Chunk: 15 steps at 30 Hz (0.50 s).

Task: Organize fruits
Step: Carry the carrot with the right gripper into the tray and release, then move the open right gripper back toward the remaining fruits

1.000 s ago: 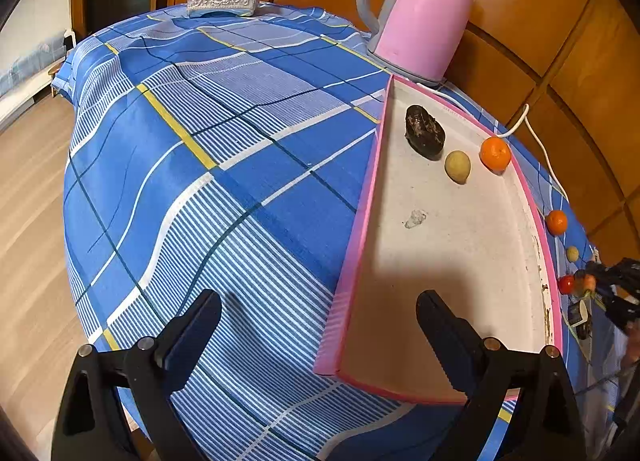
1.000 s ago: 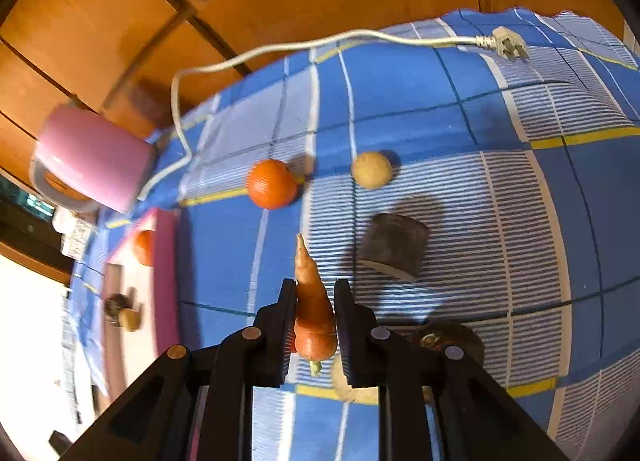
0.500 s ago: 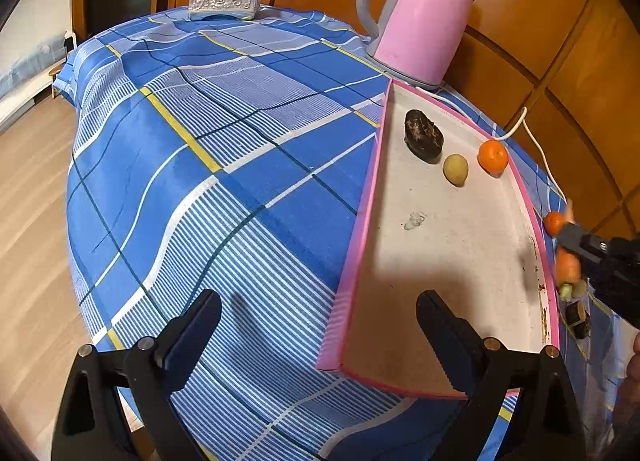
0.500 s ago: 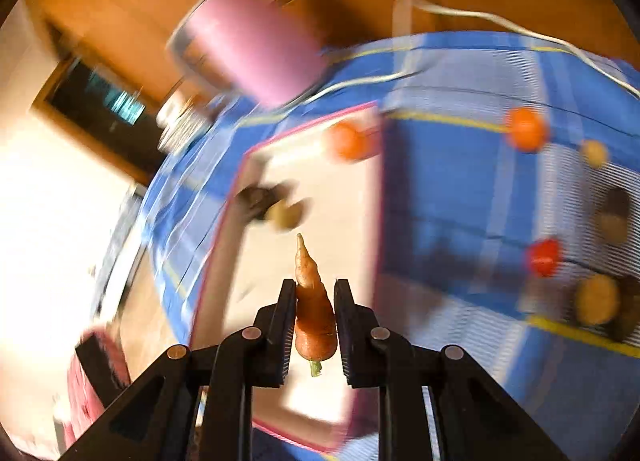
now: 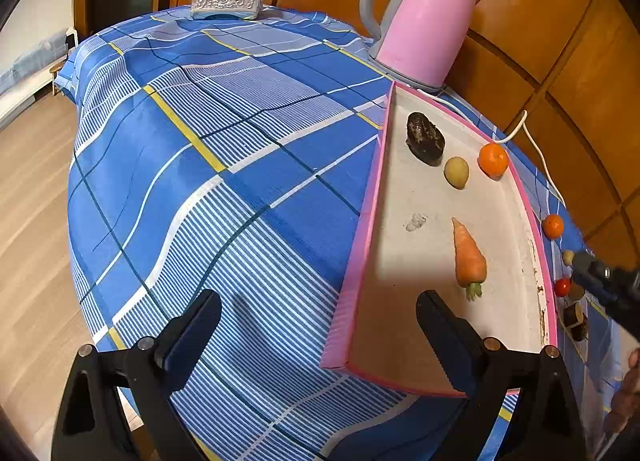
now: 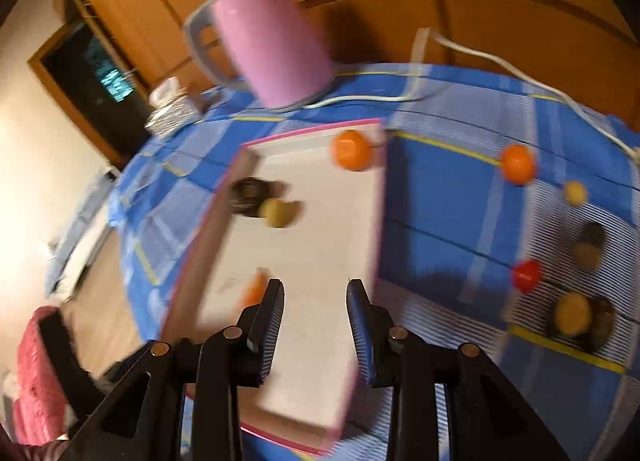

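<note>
A pink-rimmed tray point(image 5: 362, 257) sits on a surface covered with a blue plaid cloth point(image 5: 224, 189). A carrot point(image 5: 469, 257) now lies flat on the tray's white floor, tip pointing toward the far end, green stub toward the camera. Half a second ago this carrot was clamped in the right tongs point(image 6: 315, 293); those tongs now stand apart and hold nothing, hovering over the near part of the tray, with the carrot just left of the left finger in the blurred right wrist view. In the left wrist view the right tongs appear only as a dark shape at the right edge, outside the tray's rim.

The left tongs point(image 5: 318, 311) are spread wide and empty, in the same place as before, one finger over the cloth and the other over the tray's near corner.

Farther along the tray lie a dark lumpy fruit point(image 5: 425, 138), a small yellow-green fruit point(image 5: 456, 172) and an orange point(image 5: 493, 159), unmoved. On the cloth beyond the tray's right rim sit another orange point(image 5: 553, 226), a small red tomato point(image 5: 562, 287) and some brown pieces that are too small to name. A pink electric kettle point(image 5: 420, 17) stands past the tray's far end, and a tissue box point(image 5: 227, 1) sits at the back of the surface.
</note>
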Motion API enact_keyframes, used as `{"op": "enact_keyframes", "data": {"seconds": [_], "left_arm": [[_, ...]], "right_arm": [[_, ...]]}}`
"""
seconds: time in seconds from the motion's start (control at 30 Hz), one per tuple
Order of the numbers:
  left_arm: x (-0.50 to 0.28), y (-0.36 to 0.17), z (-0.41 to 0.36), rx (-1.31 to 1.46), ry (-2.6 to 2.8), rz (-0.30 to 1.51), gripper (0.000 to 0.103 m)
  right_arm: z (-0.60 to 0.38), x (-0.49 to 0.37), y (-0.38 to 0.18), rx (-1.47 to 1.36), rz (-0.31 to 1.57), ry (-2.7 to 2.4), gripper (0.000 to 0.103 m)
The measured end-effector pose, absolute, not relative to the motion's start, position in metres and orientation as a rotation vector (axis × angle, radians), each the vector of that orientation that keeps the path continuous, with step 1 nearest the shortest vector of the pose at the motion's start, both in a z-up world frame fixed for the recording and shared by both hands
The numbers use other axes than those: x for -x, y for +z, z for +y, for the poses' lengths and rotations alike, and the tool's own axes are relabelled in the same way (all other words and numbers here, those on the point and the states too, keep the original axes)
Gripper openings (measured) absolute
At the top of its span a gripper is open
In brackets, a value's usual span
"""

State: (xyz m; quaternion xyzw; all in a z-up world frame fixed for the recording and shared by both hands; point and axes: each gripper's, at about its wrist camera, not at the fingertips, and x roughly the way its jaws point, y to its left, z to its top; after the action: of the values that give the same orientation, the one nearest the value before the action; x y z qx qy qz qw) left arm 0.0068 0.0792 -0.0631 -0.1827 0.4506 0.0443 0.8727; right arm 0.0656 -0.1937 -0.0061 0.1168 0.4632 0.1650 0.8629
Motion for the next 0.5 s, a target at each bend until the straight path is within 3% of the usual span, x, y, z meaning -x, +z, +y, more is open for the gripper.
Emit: {"op": "enact_keyframes", "data": {"seconds": [0.5], "left_arm": [[-0.008, -0.064, 0.076, 0.371, 0.084, 0.950, 0.099]], "right_arm": [[-0.341, -0.017, -0.024, -0.316, 0.894, -0.172, 0.033]]}}
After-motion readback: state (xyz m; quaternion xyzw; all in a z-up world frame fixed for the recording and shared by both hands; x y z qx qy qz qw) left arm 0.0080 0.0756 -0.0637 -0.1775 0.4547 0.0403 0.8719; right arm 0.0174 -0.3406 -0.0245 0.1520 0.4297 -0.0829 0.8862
